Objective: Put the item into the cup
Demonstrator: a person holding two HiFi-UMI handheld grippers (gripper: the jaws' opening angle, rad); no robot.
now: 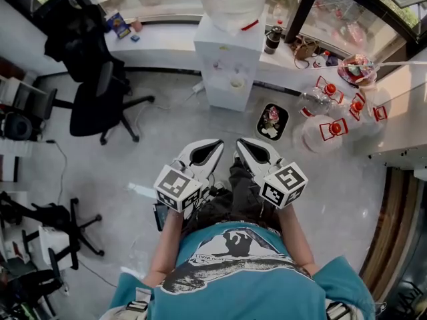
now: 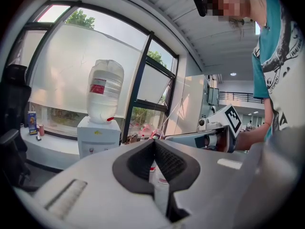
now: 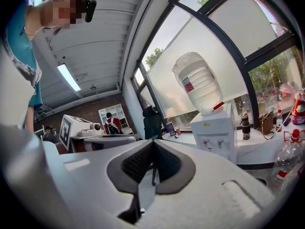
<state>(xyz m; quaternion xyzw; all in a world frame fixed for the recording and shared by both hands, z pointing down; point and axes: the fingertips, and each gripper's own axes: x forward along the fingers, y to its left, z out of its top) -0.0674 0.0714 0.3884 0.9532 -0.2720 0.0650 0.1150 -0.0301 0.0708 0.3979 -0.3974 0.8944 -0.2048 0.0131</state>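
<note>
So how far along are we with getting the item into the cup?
Nothing looks done yet. In hand: nothing; the left claw and right claw are both shut and empty, pointing toward the water dispenser. Left: everything, picking up the item and putting it into the cup, neither clearly identifiable here.

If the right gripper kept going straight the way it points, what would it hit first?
The right gripper would probably meet the black office chair, left of the water dispenser; the way there looks free, though depth is unclear.
</note>
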